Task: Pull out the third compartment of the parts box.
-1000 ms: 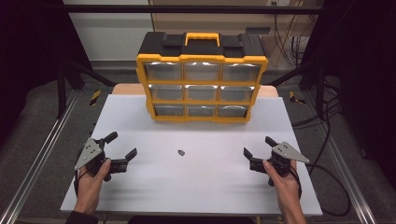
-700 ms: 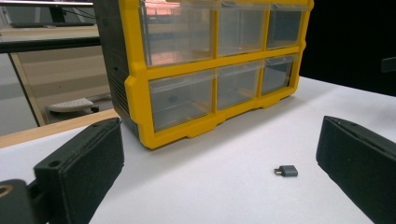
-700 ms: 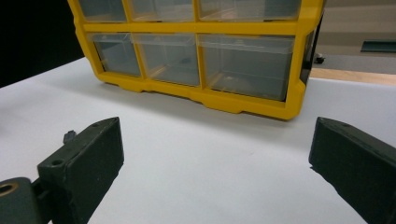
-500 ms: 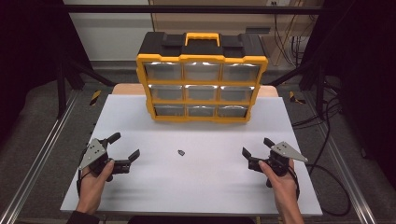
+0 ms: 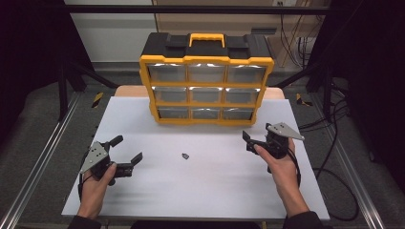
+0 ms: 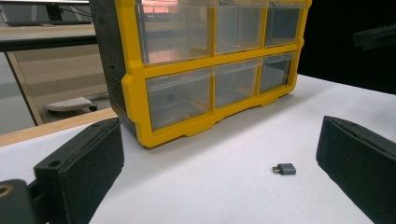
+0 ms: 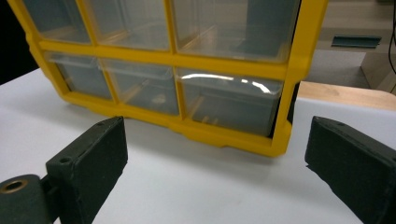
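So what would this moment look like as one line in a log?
left gripper: open, near small adapter | right gripper: open, facing drawer organizer | adapter: untouched on table

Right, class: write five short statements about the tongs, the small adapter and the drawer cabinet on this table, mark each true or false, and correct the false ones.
1. The left tongs are open. True.
2. The small adapter is held in the right tongs. False: it lies free on the white table, between the two tongs.
3. The drawer cabinet has nine clear drawers in a yellow frame. True.
4. One drawer is pulled out. False: all sit flush in the frame.
5. The right tongs are shut. False: in the right gripper view the jaws stand wide apart, facing the cabinet's lower drawers.
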{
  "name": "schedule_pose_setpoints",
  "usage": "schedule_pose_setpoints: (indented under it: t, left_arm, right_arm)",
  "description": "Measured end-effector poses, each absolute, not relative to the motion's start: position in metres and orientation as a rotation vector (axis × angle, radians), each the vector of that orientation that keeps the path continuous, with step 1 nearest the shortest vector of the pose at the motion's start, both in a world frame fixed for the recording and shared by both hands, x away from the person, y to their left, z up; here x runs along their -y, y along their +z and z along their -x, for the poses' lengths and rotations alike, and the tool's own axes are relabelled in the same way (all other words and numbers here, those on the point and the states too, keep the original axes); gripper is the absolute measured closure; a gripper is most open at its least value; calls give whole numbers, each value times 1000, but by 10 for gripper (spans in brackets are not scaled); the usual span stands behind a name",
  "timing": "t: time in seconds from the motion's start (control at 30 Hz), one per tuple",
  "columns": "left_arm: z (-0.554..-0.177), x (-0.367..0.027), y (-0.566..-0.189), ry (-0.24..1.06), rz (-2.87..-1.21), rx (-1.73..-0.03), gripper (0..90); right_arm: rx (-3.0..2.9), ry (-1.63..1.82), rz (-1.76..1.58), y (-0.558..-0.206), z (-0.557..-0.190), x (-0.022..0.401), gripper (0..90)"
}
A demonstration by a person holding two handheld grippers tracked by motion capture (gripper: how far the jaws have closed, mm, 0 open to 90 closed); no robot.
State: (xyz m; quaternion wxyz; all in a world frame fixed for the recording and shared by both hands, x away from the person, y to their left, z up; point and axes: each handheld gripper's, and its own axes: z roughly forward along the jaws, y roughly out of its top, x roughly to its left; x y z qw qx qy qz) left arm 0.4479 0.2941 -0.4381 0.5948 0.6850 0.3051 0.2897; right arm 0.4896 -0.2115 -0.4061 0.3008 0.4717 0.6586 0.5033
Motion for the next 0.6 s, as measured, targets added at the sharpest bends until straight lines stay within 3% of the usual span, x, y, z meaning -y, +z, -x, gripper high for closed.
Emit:
schedule_pose_setpoints:
  t: [0.6]
  left_arm:
    - [-448, -292, -438, 669, -1600, -703, 7]
  right_arm:
    - [-1782, 1262, -1247, -366, -526, 202, 60]
